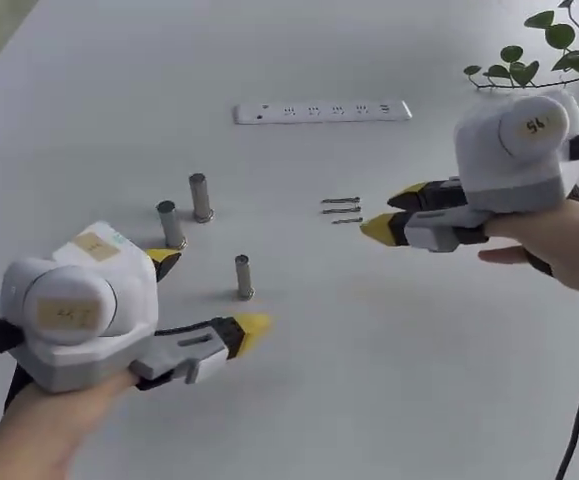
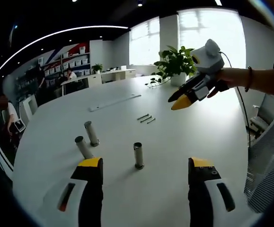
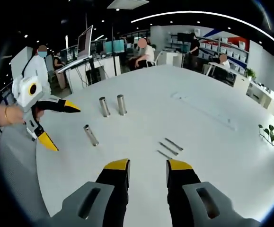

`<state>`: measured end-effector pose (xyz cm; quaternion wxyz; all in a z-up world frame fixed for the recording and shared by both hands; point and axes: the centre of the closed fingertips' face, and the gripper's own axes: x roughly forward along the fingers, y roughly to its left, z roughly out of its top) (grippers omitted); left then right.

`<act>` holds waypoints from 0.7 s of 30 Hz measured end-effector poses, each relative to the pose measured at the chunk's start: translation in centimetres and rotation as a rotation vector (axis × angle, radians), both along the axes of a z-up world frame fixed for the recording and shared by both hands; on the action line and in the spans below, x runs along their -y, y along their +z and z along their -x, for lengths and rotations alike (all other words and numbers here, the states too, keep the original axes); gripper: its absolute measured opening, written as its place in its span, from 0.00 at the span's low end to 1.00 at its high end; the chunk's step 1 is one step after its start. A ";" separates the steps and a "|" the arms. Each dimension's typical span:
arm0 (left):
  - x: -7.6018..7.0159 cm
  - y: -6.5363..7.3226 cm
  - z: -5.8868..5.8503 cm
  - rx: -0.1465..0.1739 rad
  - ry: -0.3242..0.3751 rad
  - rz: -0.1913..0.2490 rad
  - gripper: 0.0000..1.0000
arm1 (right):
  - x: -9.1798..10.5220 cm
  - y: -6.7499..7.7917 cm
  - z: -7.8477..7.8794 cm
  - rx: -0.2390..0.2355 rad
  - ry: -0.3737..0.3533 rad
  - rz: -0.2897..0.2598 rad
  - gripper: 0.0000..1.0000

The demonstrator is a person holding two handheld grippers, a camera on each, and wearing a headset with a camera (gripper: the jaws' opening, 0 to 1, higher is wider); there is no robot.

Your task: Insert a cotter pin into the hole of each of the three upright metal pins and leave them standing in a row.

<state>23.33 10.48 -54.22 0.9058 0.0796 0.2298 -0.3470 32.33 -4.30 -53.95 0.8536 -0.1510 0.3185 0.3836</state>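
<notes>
Yellow-tipped and spread wide apart, the two fingers [image 2: 90, 165] of the left gripper [image 1: 209, 290] hold nothing. One metal pin [image 1: 243, 277] stands on the white worktop [image 1: 389, 360] just in front of the gap between them, but the fingers do not touch it. The right gripper [image 1: 389, 212] hangs above the worktop. Its fingers [image 3: 118, 166] are open only a little way, and they hold nothing too. Their yellow tips point at the cotter pins [image 1: 341, 210], which are near but not touched. There are three cotter pins. They lie flat, side by side and close together, in the middle of the worktop. There are three metal pins. All three stand up straight. Two of them [image 1: 200, 197] stand close to each other. The third is the one by the left gripper, a bit apart from those two. No cotter pin is in a metal pin yet. Farther back lies one long white power strip [image 1: 322, 112], and one green plant [image 1: 559, 45] sits at the far corner.
</notes>
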 end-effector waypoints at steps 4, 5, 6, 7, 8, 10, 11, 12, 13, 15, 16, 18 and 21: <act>0.3 -0.1 0.7 -0.003 -0.016 -0.014 0.78 | 0.0 -0.9 -0.9 -0.023 0.050 0.058 0.26; 0.2 -0.1 0.5 -0.004 -0.016 -0.012 0.79 | -0.1 -1.0 -1.1 -0.023 0.059 0.061 0.26; 0.2 -0.1 0.6 -0.009 -0.016 -0.005 0.80 | -0.3 -1.2 -1.2 -0.037 0.071 0.059 0.26; 0.2 -0.1 0.6 -0.013 -0.015 -0.002 0.80 | -0.3 -1.5 -1.4 -0.047 0.071 0.062 0.25; 0.2 -0.1 0.6 -0.017 -0.013 0.003 0.82 | -0.4 -1.6 -1.6 -0.053 0.072 0.060 0.25; 0.2 0.1 0.6 -0.013 -0.018 0.006 0.83 | -0.1 -2.5 -1.9 -0.092 0.064 0.072 0.23; 0.2 0.1 0.6 -0.016 -0.018 0.012 0.84 | -0.1 -2.7 -2.2 -0.093 0.065 0.079 0.23; 0.2 0.2 0.6 -0.020 -0.018 0.023 0.85 | -0.2 -2.8 -2.3 -0.092 0.066 0.083 0.22; 0.2 0.3 0.7 -0.021 -0.018 0.027 0.86 | -0.1 -3.0 -2.5 -0.094 0.070 0.093 0.22; 0.1 0.3 0.7 -0.026 -0.015 0.028 0.88 | 0.3 -4.0 -3.6 -0.107 0.074 0.111 0.20; 0.1 0.2 0.8 -0.028 -0.015 0.028 0.89 | 0.3 -4.2 -3.9 -0.111 0.076 0.113 0.20; -0.1 0.1 0.8 -0.030 -0.014 0.021 0.89 | 0.2 -4.6 -4.1 -0.120 0.081 0.116 0.19; -0.3 0.0 0.9 -0.039 -0.013 0.016 0.90 | -0.1 -5.7 -4.7 -0.129 0.104 0.139 0.18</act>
